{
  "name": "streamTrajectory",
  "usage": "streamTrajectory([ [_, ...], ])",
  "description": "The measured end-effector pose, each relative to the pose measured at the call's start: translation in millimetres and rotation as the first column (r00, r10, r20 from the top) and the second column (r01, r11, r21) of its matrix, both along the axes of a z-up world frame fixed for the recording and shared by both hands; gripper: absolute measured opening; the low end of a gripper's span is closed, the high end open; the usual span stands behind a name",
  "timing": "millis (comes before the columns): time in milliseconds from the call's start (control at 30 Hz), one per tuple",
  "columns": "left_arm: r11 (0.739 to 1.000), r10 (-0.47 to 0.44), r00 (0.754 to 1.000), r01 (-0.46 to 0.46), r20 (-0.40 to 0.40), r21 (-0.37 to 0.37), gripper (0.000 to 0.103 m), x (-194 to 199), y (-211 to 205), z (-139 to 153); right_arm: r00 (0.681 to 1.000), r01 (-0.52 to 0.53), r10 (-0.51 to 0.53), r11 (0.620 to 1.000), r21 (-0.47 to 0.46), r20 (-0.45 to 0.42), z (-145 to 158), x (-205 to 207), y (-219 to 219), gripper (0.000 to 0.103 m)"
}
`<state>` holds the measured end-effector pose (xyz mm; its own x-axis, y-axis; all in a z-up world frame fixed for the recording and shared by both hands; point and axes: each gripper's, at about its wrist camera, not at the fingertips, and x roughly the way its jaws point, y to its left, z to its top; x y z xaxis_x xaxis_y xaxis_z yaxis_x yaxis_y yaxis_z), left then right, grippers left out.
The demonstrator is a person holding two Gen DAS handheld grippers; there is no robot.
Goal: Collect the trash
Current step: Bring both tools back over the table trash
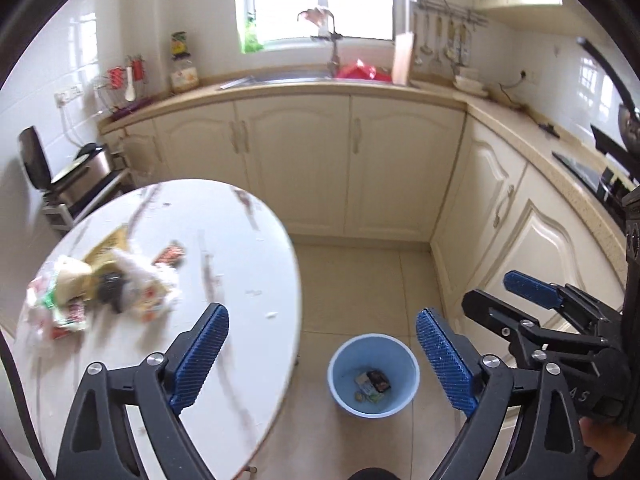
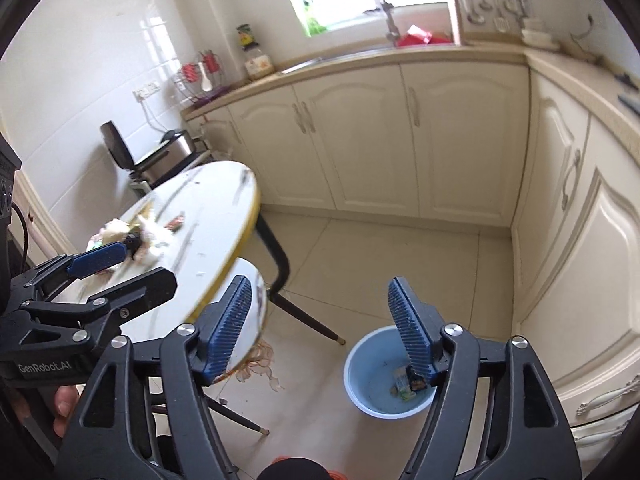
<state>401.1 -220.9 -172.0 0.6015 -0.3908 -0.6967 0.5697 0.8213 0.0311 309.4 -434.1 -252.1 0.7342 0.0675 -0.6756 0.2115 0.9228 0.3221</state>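
So both claws are over the floor by the bin (image 1: pixel 373 376), and both are spread with nothing between the pads. The left claw (image 1: pixel 322 356) hangs just off the near-right edge of the surface (image 1: pixel 240 248), and the right claw (image 2: pixel 320 328) sits above the bin, which stands on the floor well clear of that edge. A few small wrappers (image 1: pixel 372 386) lie at the bottom of the bin, so I'd say a drop-off round is basically done here.

What's left is the trash pile (image 1: pixel 104 288) by the left edge of the surface: crumpled white plastic, a couple of red-printed packets, something dark in the middle, plus a small red wrapper (image 1: pixel 170 254) a bit apart toward the centre. The pictures are blurry, so I can't tell the pieces apart any better.

Next move, I reckon, is swinging back over the surface to the pile, clamping onto a loose piece, then back to the bin.
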Motion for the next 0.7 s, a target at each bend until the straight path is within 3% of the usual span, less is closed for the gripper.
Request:
streamTrajectory([
  [300,0.976,0.219,0.975,-0.218,0.036,-0.026,0.098,-19,114,16,0.986,-0.165,0.165,0.984,-0.063,-0.007,26,40,100,0.073],
  [433,0.942,0.335,0.942,-0.335,0.024,-0.017,0.098,-11,174,12,0.97,-0.242,0.238,0.966,-0.09,-0.051,17,69,145,0.073],
  [700,0.888,0.458,0.889,-0.458,0.008,0.054,0.098,17,238,-6,0.917,-0.387,0.363,0.909,-0.157,-0.163,-19,140,218,0.074],
])
